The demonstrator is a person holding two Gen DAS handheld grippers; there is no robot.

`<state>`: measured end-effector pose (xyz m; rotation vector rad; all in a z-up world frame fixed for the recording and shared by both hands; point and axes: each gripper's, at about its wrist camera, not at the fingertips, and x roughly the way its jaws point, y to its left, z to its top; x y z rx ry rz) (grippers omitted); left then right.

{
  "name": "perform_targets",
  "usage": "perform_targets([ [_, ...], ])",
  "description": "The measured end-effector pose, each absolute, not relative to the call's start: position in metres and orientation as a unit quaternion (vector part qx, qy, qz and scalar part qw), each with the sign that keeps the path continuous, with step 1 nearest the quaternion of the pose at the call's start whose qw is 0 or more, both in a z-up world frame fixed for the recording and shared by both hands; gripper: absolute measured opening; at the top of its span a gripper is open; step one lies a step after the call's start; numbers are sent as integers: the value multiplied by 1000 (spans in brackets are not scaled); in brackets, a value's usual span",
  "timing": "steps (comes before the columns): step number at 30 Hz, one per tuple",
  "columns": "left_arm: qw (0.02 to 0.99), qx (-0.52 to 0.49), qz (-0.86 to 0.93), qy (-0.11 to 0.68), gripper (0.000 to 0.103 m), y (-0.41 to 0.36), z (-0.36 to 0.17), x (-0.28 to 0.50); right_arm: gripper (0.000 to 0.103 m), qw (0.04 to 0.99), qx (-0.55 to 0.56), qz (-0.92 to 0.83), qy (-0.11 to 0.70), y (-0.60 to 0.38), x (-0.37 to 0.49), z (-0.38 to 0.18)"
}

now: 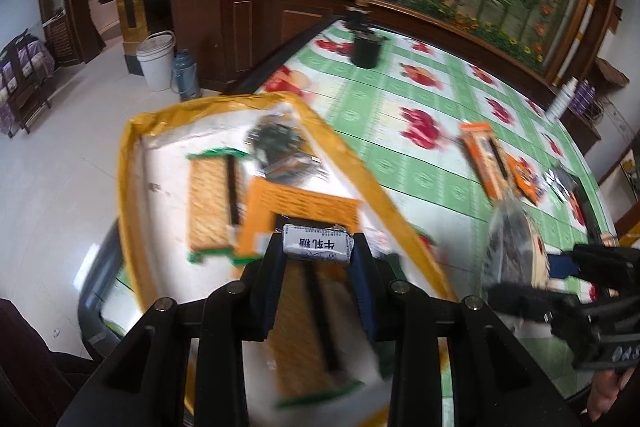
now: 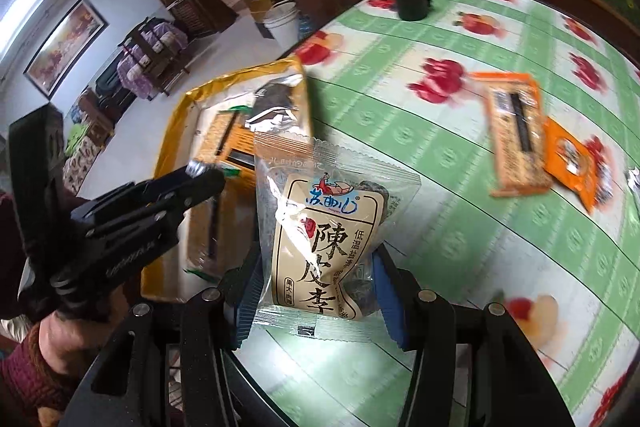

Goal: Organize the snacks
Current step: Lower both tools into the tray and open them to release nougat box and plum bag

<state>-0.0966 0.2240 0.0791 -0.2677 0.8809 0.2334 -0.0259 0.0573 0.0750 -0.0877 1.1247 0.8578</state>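
Note:
My left gripper (image 1: 318, 247) is shut on a small white wrapped candy (image 1: 318, 246) and hangs over the yellow-rimmed box (image 1: 128, 163). Inside the box lie cracker packs (image 1: 212, 203) and a dark snack pouch (image 1: 276, 143). My right gripper (image 2: 316, 275) is shut on a clear plum snack packet (image 2: 328, 235) with a cream label, held upright above the table near the box (image 2: 176, 131). The left gripper (image 2: 200, 173) shows in the right wrist view over the box. In the left wrist view the right gripper (image 1: 560, 267) shows with its packet (image 1: 516, 247).
On the green fruit-print tablecloth (image 2: 420, 155) lie an orange cracker pack (image 2: 516, 135) and a small orange pouch (image 2: 572, 163). A black mug (image 2: 412, 1) stands at the far side. White floor (image 1: 60, 179) lies beyond the table's left edge, with a bucket (image 1: 156, 61).

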Motion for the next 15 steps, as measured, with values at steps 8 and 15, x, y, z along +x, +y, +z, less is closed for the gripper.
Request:
perform_targets([
  [8,875,-153,139,439,32,282,63,-73,57,738,-64,414,529,113,-24,65],
  [15,863,-168,134,458,32,304,52,-54,57,722,-84,417,545,147,-22,46],
])
